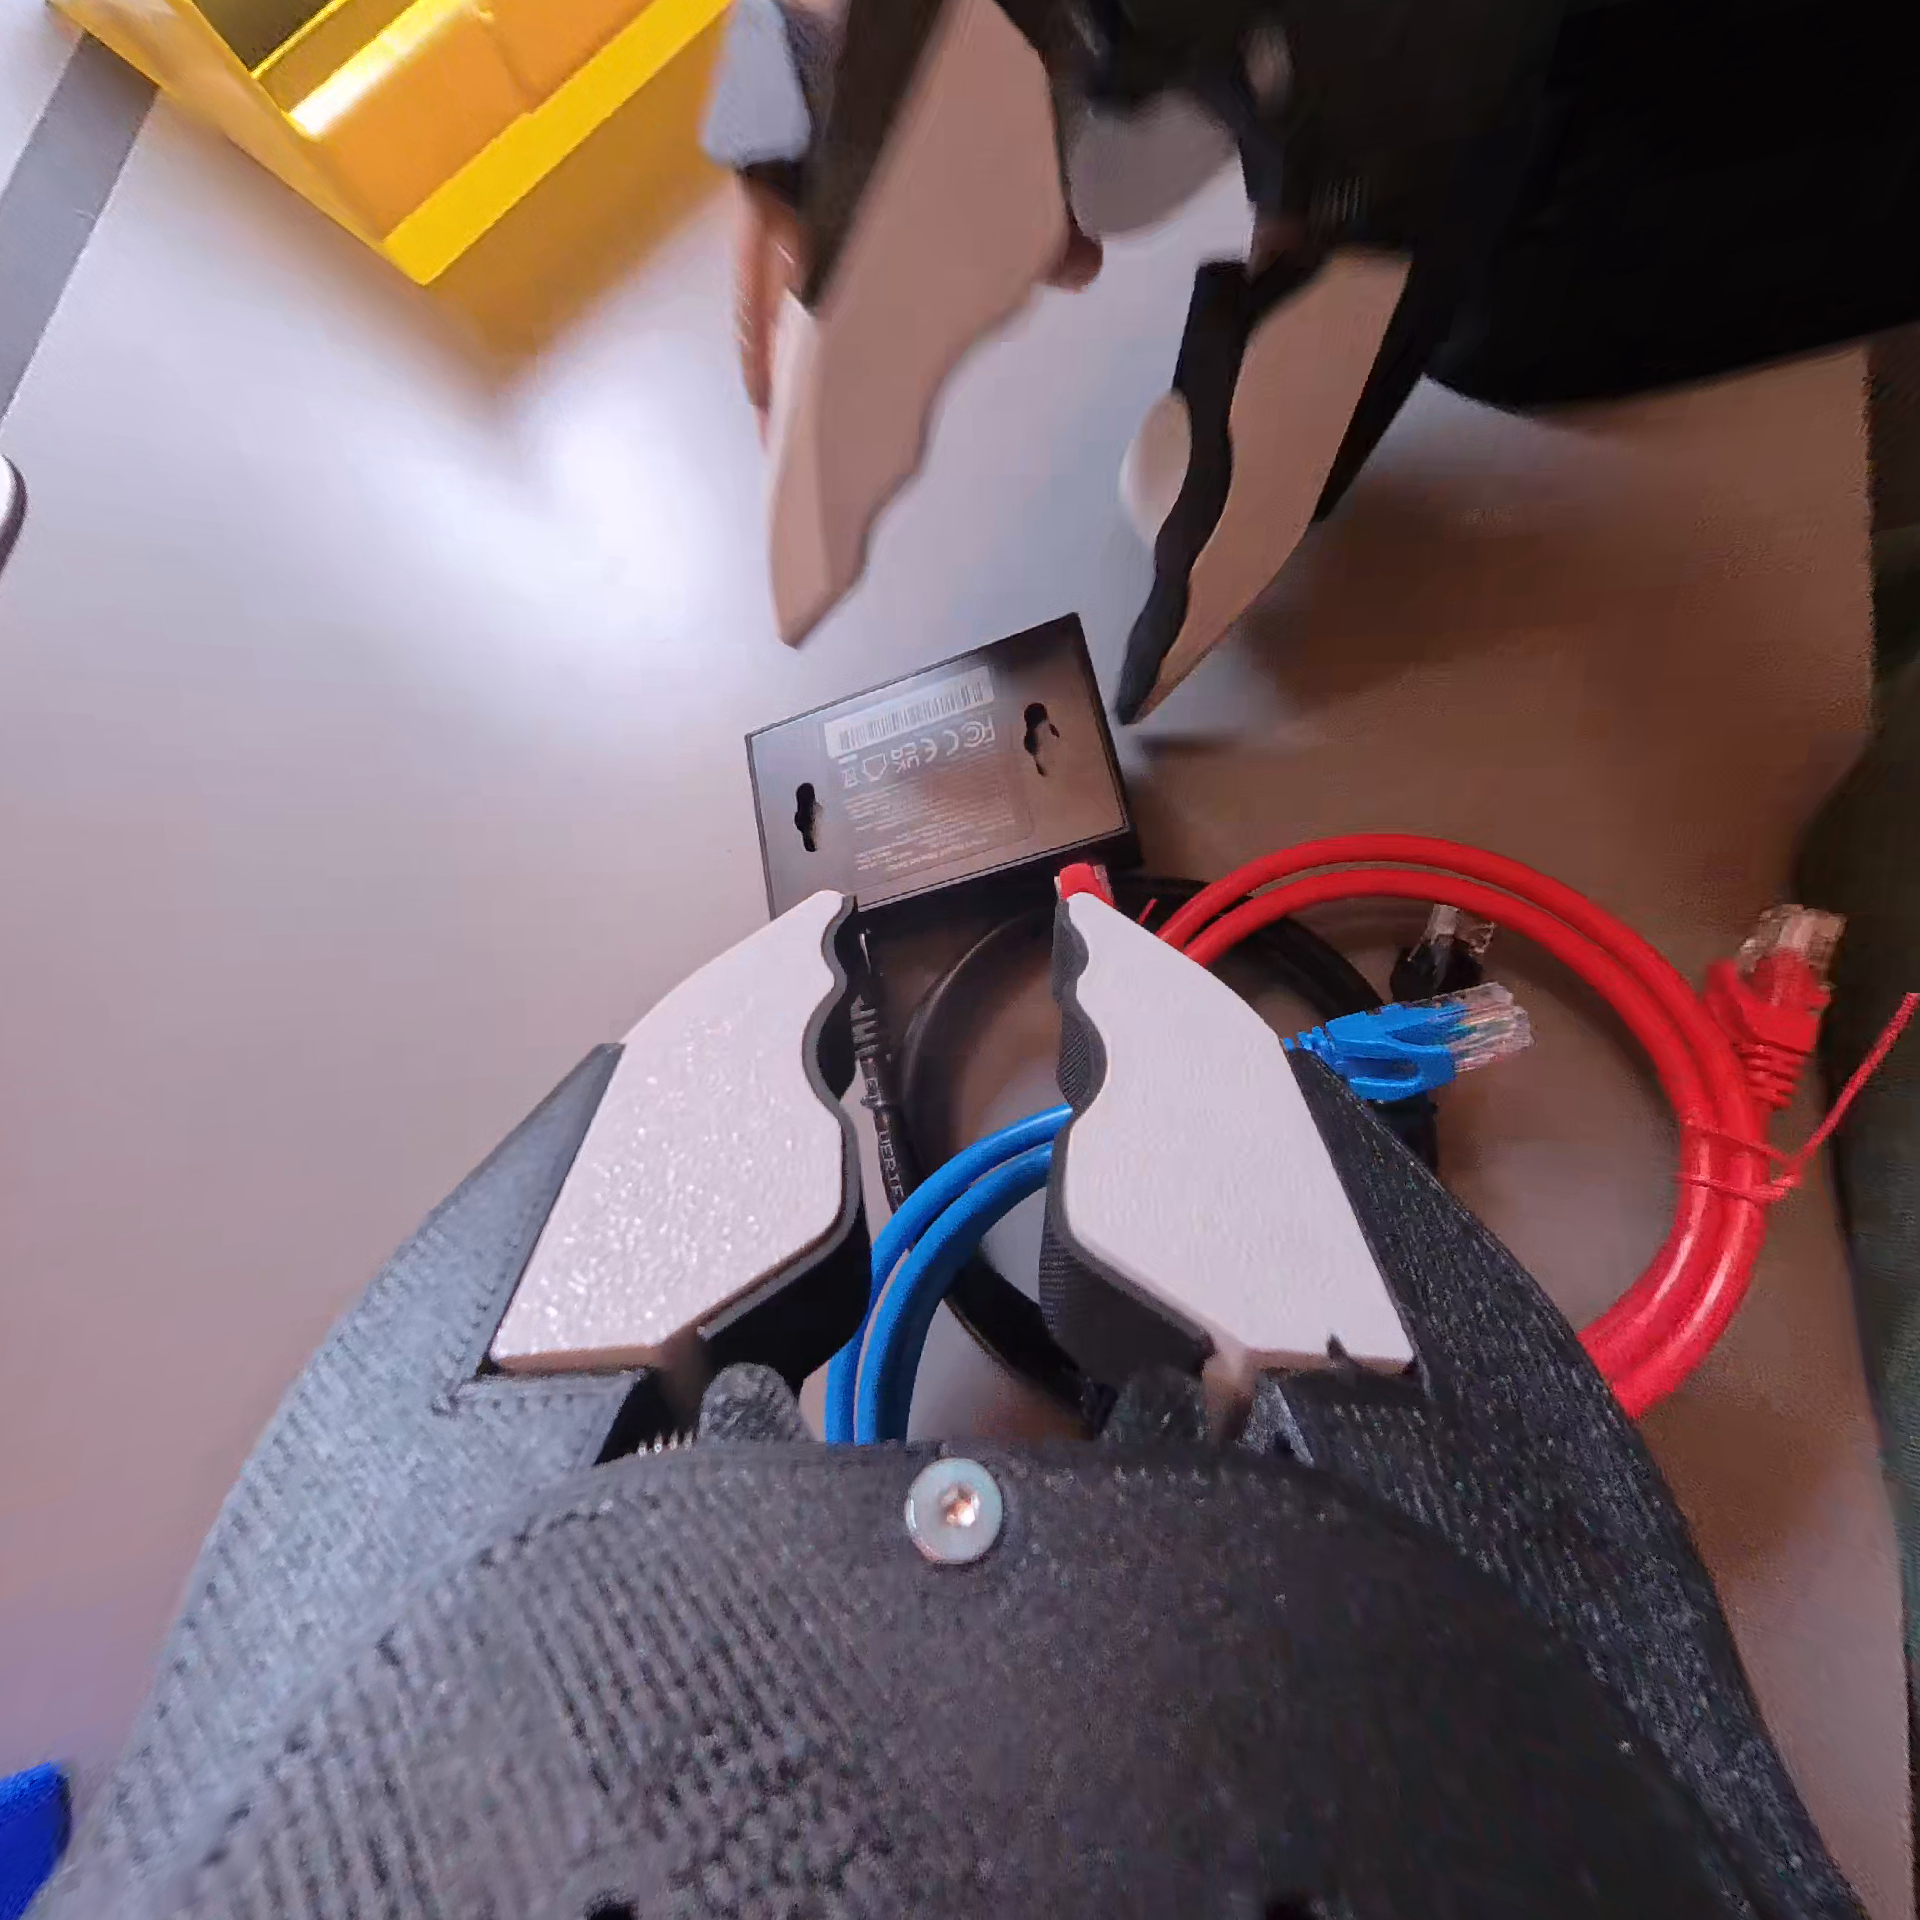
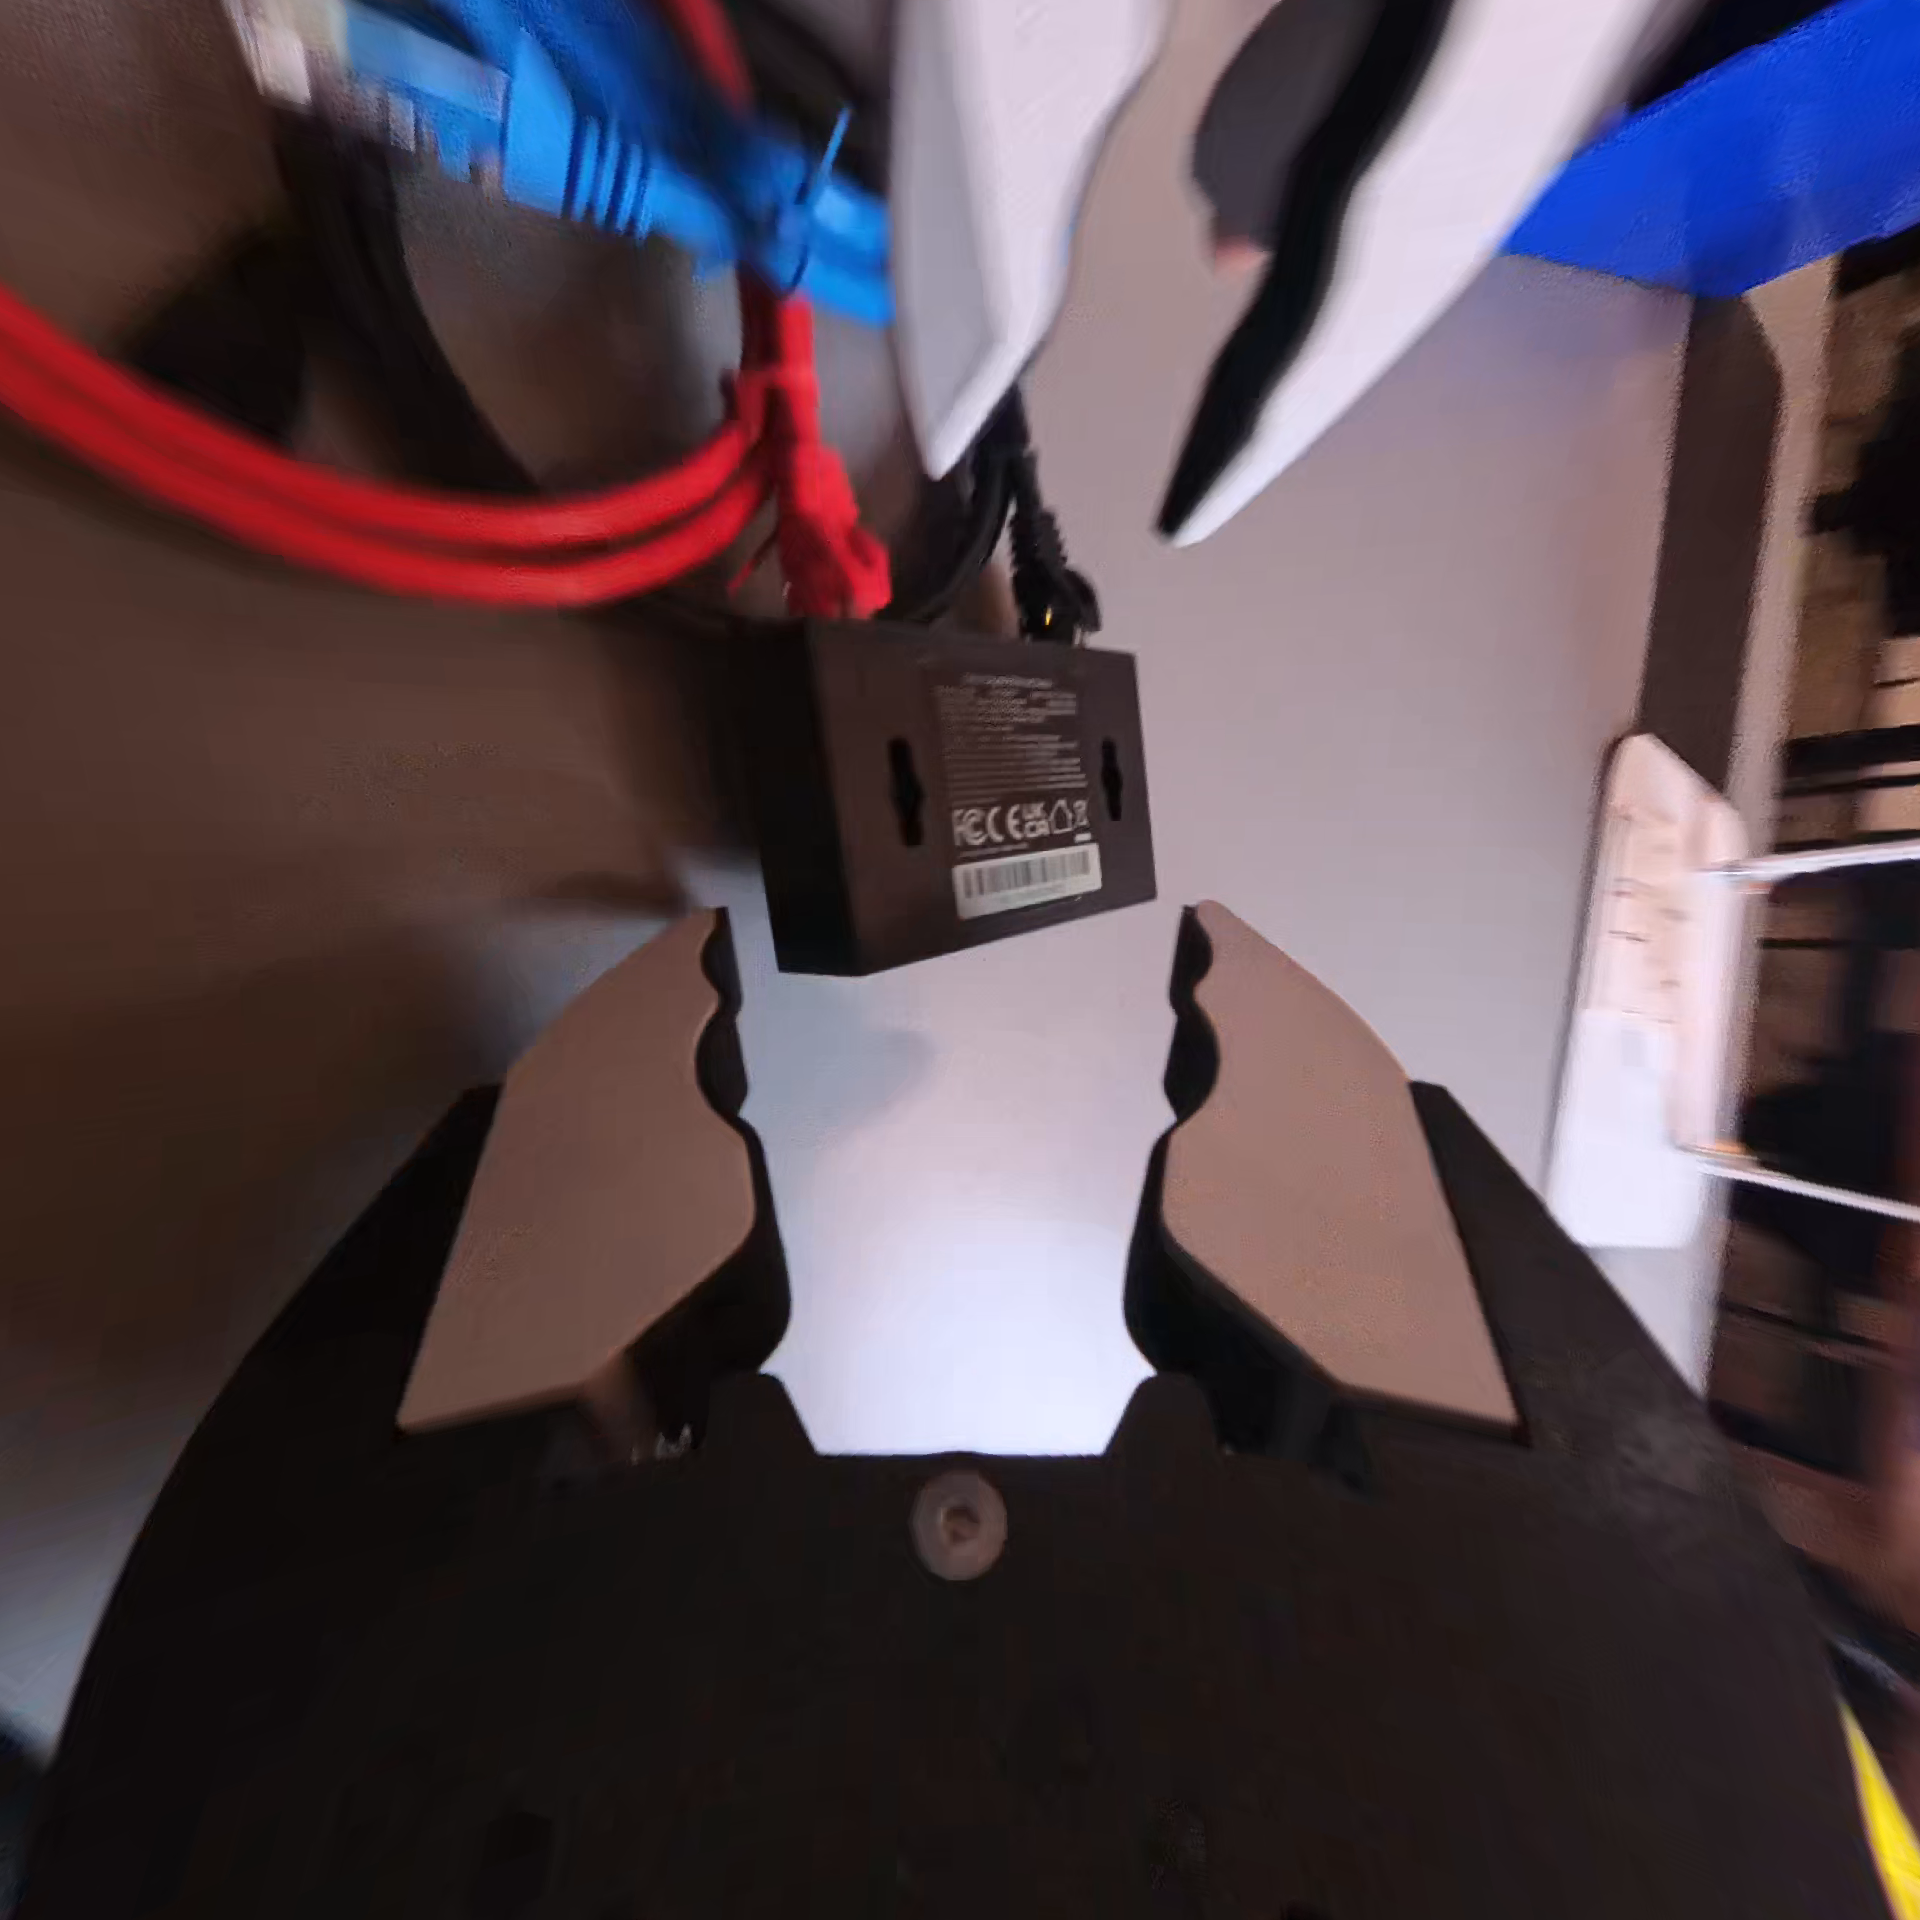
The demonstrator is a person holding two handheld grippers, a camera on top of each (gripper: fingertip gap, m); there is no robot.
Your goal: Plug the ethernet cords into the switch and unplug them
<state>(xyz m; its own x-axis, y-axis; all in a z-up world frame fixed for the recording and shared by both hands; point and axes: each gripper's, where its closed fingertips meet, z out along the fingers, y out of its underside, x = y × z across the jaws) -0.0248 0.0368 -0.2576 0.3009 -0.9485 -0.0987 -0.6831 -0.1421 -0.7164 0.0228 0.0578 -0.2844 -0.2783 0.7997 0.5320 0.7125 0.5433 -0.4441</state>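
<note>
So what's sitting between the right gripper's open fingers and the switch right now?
Nothing: in the right wrist view only bare white table lies between the right gripper and the black switch.

Matt black plastic switch box ahead of rough, woven-textured black gripper; glossy red rubbery cable beside it; smooth grey tabletop.

Switch on table, cords right.
</note>
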